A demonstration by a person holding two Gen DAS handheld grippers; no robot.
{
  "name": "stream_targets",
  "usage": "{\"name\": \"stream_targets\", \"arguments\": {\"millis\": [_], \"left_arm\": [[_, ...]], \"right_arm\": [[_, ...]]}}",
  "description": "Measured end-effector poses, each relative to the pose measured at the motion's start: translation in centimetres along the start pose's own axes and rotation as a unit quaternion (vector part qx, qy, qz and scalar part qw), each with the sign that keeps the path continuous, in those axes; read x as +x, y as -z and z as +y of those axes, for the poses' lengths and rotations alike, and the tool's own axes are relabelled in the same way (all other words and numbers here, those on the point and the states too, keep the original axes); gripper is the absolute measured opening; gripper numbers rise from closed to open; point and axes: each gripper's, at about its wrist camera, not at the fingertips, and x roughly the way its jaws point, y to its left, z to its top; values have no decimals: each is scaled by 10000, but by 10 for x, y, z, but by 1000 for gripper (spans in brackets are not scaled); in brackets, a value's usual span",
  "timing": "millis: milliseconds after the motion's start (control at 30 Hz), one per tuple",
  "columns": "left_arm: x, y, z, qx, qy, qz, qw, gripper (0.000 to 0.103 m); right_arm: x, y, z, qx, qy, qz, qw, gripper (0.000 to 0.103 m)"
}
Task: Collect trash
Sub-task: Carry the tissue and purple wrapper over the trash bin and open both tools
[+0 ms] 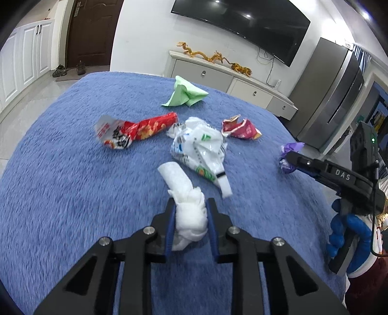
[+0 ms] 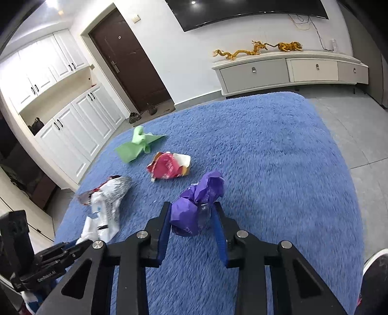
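Note:
My left gripper [image 1: 190, 202] is shut on a crumpled white tissue [image 1: 188, 208], held above the blue shaggy rug [image 1: 72, 193]. My right gripper [image 2: 191, 206] is shut on a crumpled purple wrapper [image 2: 197, 203]; it also shows in the left wrist view [image 1: 289, 155]. On the rug lie a red and white snack bag [image 1: 135, 132], a white plastic bag [image 1: 201, 150], a dark red wrapper [image 1: 241, 128] and a green paper [image 1: 185, 93]. In the right wrist view the green paper [image 2: 137, 146], the red wrapper [image 2: 168, 166] and the white plastic bag [image 2: 104, 208] lie to the left.
A white TV cabinet [image 1: 230, 82] with gold dragon figures stands behind the rug, with a TV [image 1: 242, 21] above it. A grey fridge [image 1: 332, 92] is at the right. A brown door [image 2: 128, 58], white cupboards [image 2: 60, 116] and shoes [image 2: 134, 117] are at the left. Grey floor tiles surround the rug.

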Motion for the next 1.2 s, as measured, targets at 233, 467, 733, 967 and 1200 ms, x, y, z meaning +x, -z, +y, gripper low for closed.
{"name": "stream_targets", "arguments": {"millis": [233, 467, 733, 967, 1200], "left_arm": [[-32, 15, -4, -55, -11, -111, 9999, 22], [-67, 29, -20, 55, 51, -274, 9996, 22], [-101, 41, -38, 168, 121, -470, 9987, 22], [-123, 41, -63, 337, 204, -638, 9972, 22], [-121, 37, -110, 643, 466, -627, 9949, 22]], "right_arm": [[-36, 17, 7, 53, -71, -126, 9999, 29], [-79, 32, 10, 71, -35, -316, 9995, 28], [-130, 45, 12, 70, 14, -645, 9979, 28], [-164, 55, 5, 113, 127, -897, 9958, 28], [-205, 68, -22, 320, 348, -1186, 9918, 28]]}}
